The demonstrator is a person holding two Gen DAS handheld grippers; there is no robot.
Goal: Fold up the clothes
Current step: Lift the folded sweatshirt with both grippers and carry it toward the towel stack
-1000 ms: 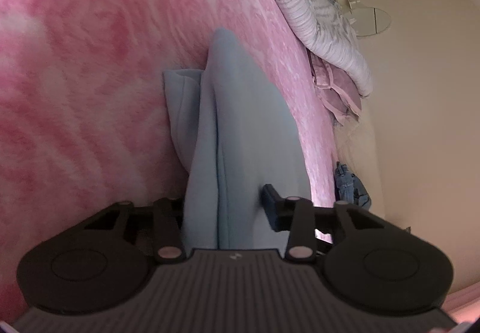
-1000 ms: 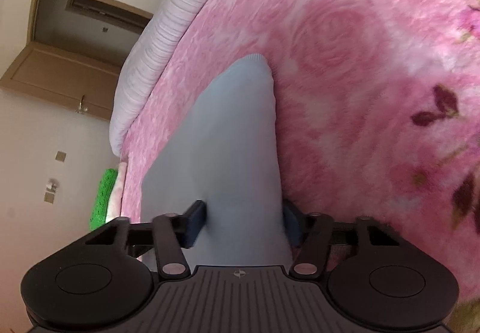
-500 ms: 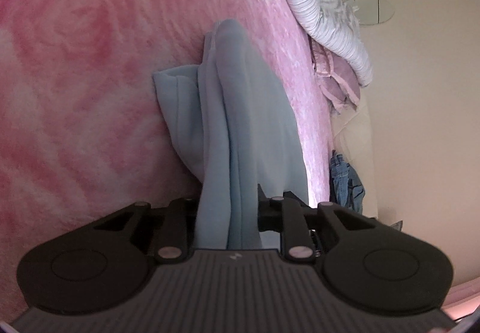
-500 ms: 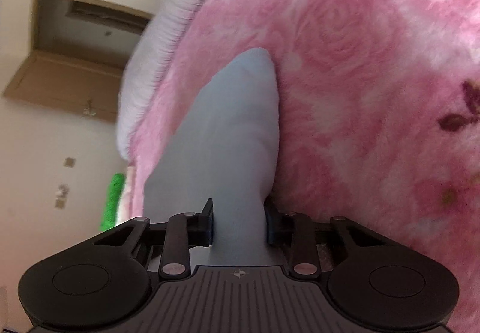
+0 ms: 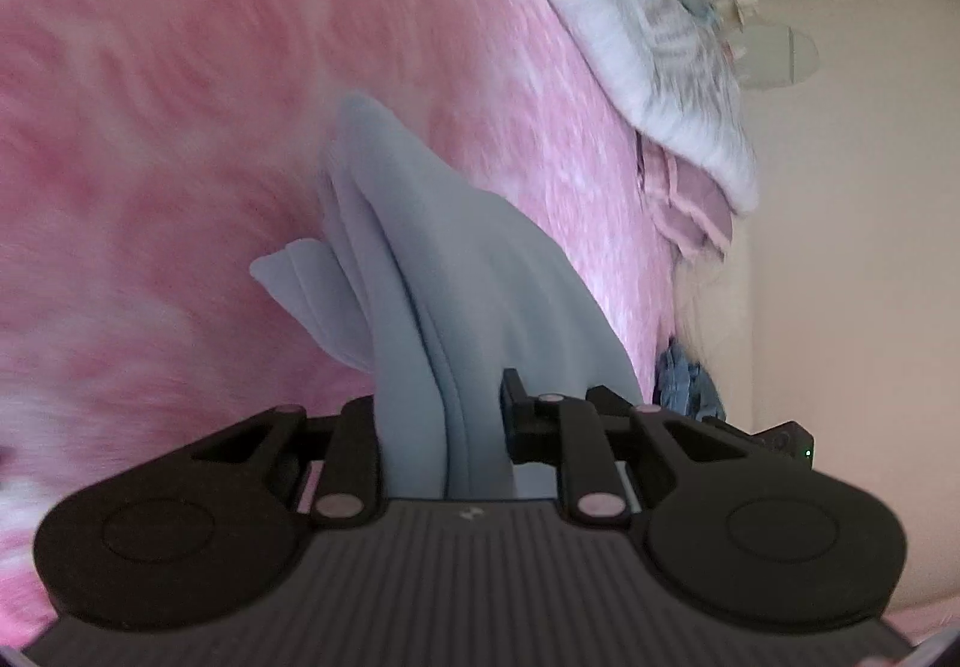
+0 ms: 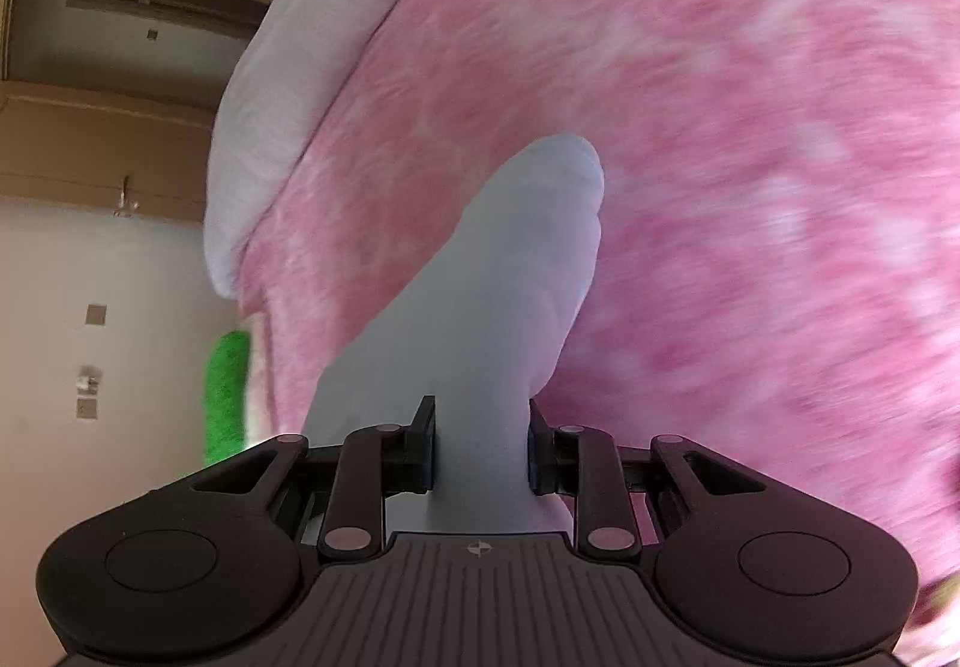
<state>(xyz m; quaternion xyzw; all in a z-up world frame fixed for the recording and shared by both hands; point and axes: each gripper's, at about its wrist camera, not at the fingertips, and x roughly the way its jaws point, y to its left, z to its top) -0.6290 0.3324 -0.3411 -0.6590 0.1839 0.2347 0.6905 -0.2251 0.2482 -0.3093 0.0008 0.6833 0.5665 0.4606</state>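
Ahead of my left tool and all round it spreads a fluffy pink blanket with a rose pattern, covering the bed. Up to its right a pale striped duvet lies rolled along the edge, a pink frilled pillow tucked under its end. Lower right, just off the bed, sits a small heap of denim. Left of my right tool I see a wooden door and something bright green.
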